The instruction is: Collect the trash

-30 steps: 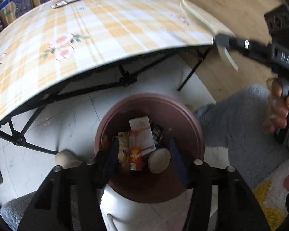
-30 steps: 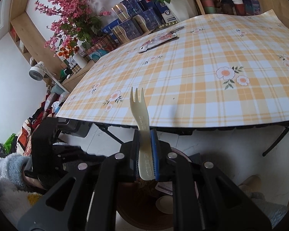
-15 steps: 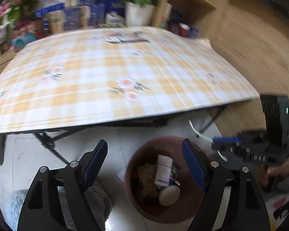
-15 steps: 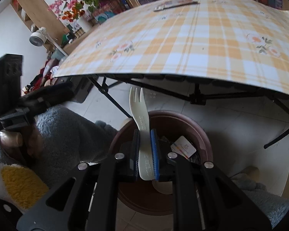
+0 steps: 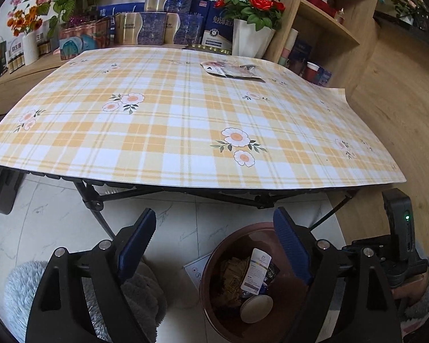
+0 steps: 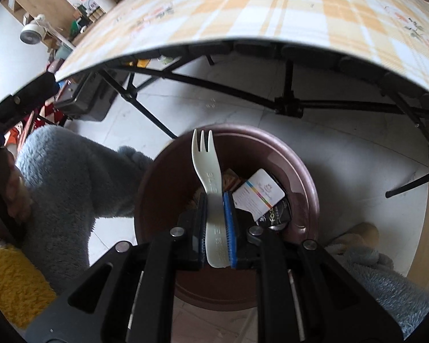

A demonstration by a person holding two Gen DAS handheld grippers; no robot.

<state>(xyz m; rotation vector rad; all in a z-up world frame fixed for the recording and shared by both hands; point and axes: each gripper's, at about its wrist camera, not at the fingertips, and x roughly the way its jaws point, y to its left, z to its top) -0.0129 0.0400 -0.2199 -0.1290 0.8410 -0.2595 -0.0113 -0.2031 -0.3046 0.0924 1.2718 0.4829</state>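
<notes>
While its blue-padded jaws press flat against the handle of a cream plastic spork [image 6: 207, 183], the right gripper [image 6: 214, 217] holds that spork upright, tines pointing away from the jaws and over the round maroon plastic trash bin [image 6: 306, 177] directly beyond them. Inside the bin, just right of the jaws, lies a white printed packet [image 6: 257, 194] on a dark wrapper.

The left gripper [image 5: 214, 245] has nothing between its jaws, which stand wide and are opening. In its view the bin [image 5: 214, 268] sits low, at the right jaw, with a round beige lid [image 5: 256, 305] inside. Far beyond the jaws, on the yellow plaid tablecloth [image 5: 171, 131], lies a flat crumpled foil wrapper [image 5: 231, 70].
</notes>
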